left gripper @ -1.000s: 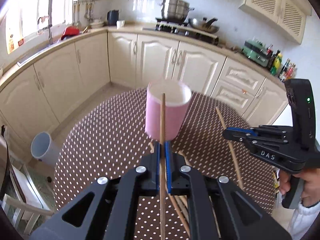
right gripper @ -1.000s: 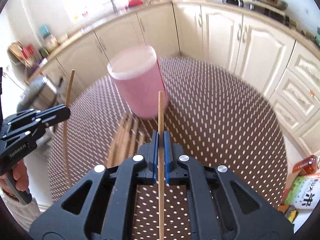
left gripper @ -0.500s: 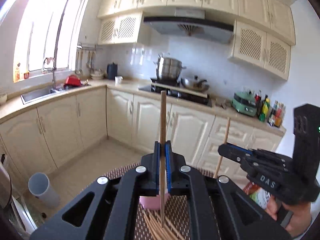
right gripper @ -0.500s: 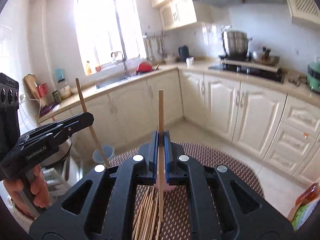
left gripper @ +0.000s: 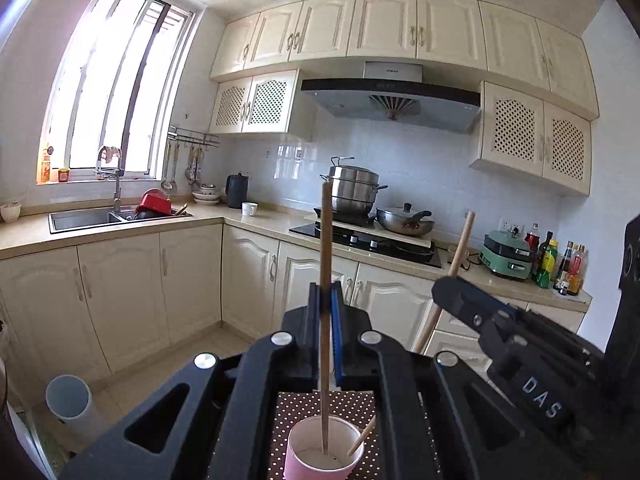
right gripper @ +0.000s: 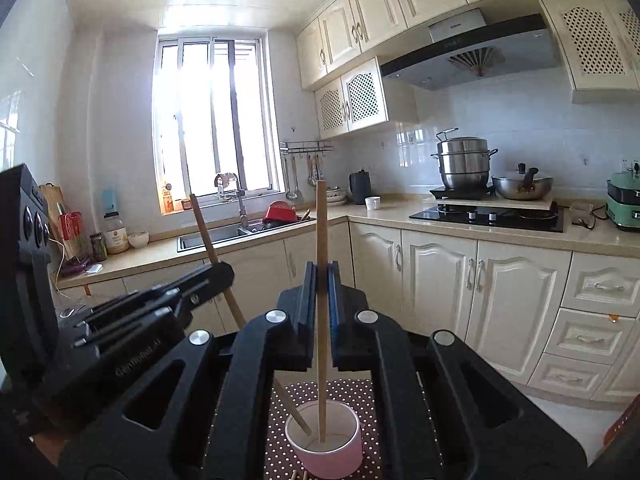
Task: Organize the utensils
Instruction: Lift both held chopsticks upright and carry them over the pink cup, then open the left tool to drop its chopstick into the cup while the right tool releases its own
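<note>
My left gripper [left gripper: 326, 292] is shut on a wooden chopstick [left gripper: 326, 264] held upright, its lower end inside the pink cup [left gripper: 322, 456] below. My right gripper [right gripper: 321, 272] is shut on another upright chopstick [right gripper: 321, 240], its lower end also inside the pink cup [right gripper: 326, 444]. Each gripper shows in the other's view: the right gripper [left gripper: 444, 284] with its chopstick [left gripper: 460, 244], the left gripper [right gripper: 224, 272] with its chopstick [right gripper: 204, 224]. Both chopsticks cross inside the cup.
The cup stands on a brown polka-dot tablecloth [right gripper: 348, 390]. A few loose chopstick ends [right gripper: 298, 474] show by the cup's base. Kitchen cabinets [left gripper: 188, 276], a sink [left gripper: 84, 218] and a stove with pots [left gripper: 360, 232] are beyond. A grey bin [left gripper: 70, 402] stands on the floor at left.
Both grippers tilted from level to upright and moved over the cup. The chopsticks' lower ends now sit inside the cup; the table and loose chopsticks dropped out of view.
</note>
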### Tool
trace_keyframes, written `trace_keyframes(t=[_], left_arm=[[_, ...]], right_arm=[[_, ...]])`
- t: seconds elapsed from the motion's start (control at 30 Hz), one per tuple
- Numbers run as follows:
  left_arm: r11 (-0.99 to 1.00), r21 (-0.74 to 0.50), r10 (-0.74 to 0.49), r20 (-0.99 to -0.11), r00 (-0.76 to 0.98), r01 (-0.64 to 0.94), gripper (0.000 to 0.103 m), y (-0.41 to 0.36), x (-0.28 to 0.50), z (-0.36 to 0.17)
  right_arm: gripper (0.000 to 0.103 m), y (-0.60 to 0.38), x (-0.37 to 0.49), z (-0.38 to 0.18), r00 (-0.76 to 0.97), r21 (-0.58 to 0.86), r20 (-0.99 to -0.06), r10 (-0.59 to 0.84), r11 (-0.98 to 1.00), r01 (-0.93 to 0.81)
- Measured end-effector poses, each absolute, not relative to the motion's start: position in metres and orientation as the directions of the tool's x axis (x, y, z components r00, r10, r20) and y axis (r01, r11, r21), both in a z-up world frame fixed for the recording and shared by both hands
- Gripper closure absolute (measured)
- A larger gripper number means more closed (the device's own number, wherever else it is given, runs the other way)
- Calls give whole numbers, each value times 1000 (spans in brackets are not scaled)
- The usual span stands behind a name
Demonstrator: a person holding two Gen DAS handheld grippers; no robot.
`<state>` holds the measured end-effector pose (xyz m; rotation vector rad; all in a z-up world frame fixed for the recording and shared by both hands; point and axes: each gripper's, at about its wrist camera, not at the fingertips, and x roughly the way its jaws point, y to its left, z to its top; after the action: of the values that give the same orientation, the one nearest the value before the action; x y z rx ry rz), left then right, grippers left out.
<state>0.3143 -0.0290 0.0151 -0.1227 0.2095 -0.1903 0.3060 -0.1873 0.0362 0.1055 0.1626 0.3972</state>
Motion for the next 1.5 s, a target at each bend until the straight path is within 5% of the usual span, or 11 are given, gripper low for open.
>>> trace_keyframes(t=[0.53,0.57,0.63,1.0,1.2,1.33,1.5], left_arm=[[972,-105,-234,-419,877,209,95,-21,336,-58],[972,-104,-235,-425,874,210,92,-21,336,-58],[977,-101,-215,-431,876,190,65,-18,334,-58],[983,-122,-179,-424,888,140,44,-2,304,-52],[985,-124,-163,-450,878,119,43,10,278,-54],[984,-126,-173,-472,864,128,43,13,259,-60],[985,-110,-171,-536,827,132,43,12,247,-78]], right_arm=[[97,-182,321,-21,872,141,-281,400,916,-375],[97,-181,321,-23,869,138,-291,400,916,-376],[97,-182,322,-28,864,139,-310,396,918,-371],[96,-186,308,-31,857,153,-342,386,922,-355],[95,-198,289,-22,866,157,-325,380,925,-347],[55,-208,273,-14,880,155,-296,372,928,-340],[54,-221,249,-11,893,126,-277,353,935,-331]])
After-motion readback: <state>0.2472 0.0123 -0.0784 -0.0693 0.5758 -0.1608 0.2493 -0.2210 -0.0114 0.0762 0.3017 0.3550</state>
